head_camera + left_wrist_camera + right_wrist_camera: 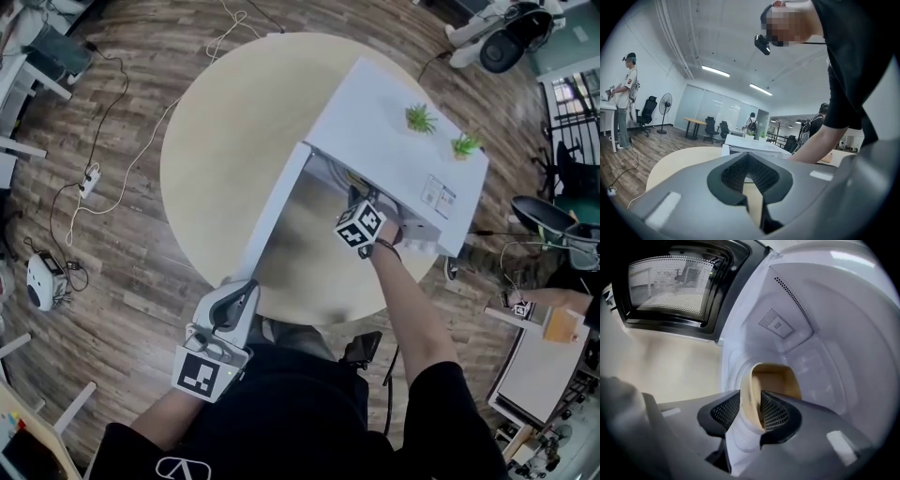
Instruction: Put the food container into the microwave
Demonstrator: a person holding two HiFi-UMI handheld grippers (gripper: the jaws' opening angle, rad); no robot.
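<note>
Nearest the person, the left tool (pixel 747 160) hangs at the near edge of the round counter (pixel 220 150), just beside the outer end of the open microwave door (pixel 277 211). Its jaws are together with nothing between them.

Farther in, the right arm reaches into the microwave (pixel 394 141), and the marker cube (pixel 360 228) shows at the mouth of the cavity. The right tool (pixel 751 406) points down into the white cavity. Its jaws stand spread, with the near wall of the food container (pixel 772 380) rising between the pads, which do not clamp it. The container, tan inside with a pale rim, sits on the microwave floor, well inside the cavity.

The door swings out to the tool's left, its mesh window facing in. Two small green plants (pixel 420 118) stand on the microwave's top.
</note>
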